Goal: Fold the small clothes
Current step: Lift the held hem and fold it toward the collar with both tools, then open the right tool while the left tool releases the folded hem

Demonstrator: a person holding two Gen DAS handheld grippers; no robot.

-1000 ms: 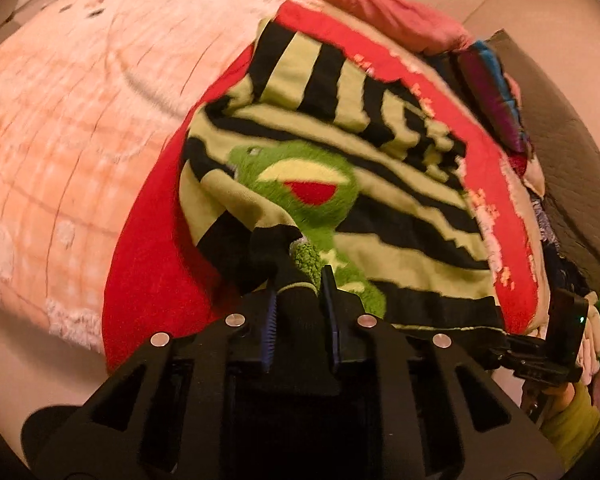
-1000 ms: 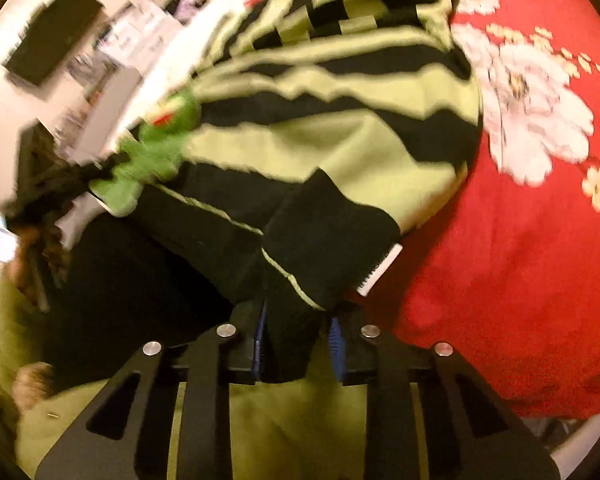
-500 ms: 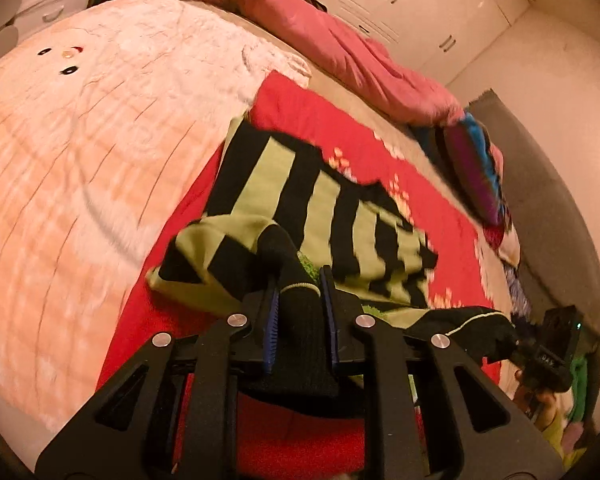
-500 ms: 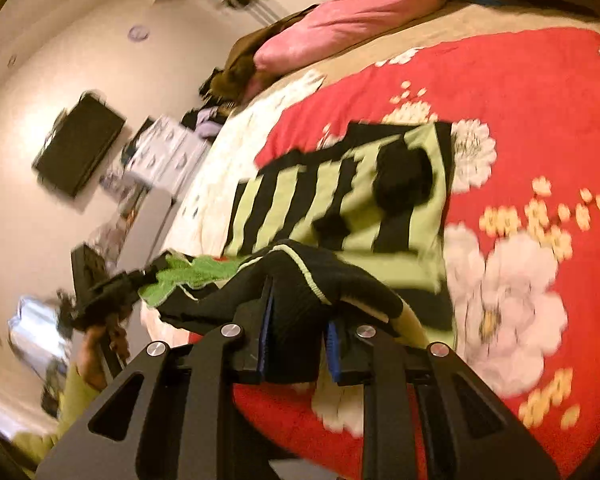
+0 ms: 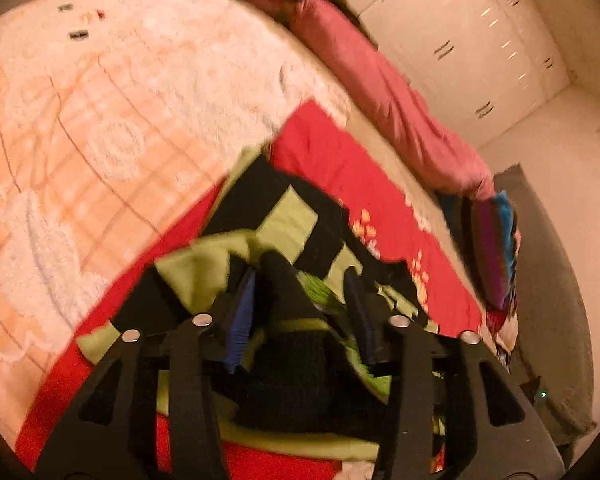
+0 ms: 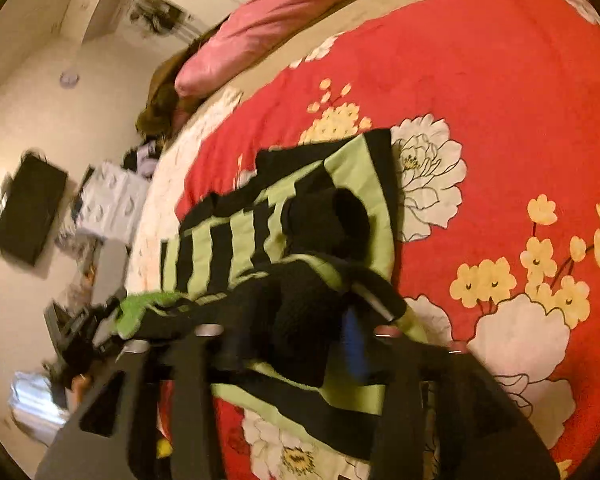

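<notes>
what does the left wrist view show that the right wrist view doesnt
Only the left wrist view: a peach and white fluffy blanket, white wardrobe doors and a striped cushion.

Only the right wrist view: a black wall screen, the big white flowers on the red blanket, and the other hand-held gripper.

Both: the black and green striped garment on the red blanket, and the pink bedding.

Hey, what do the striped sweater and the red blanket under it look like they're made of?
Striped sweater: probably a soft matte knit, wool or acrylic; it slumps in thick limp folds, with a fuzzy bright green patch.
Red blanket: likely plush fleece; dull, slightly napped surface with printed white and yellow flowers.
Blur leaves both uncertain.
</notes>
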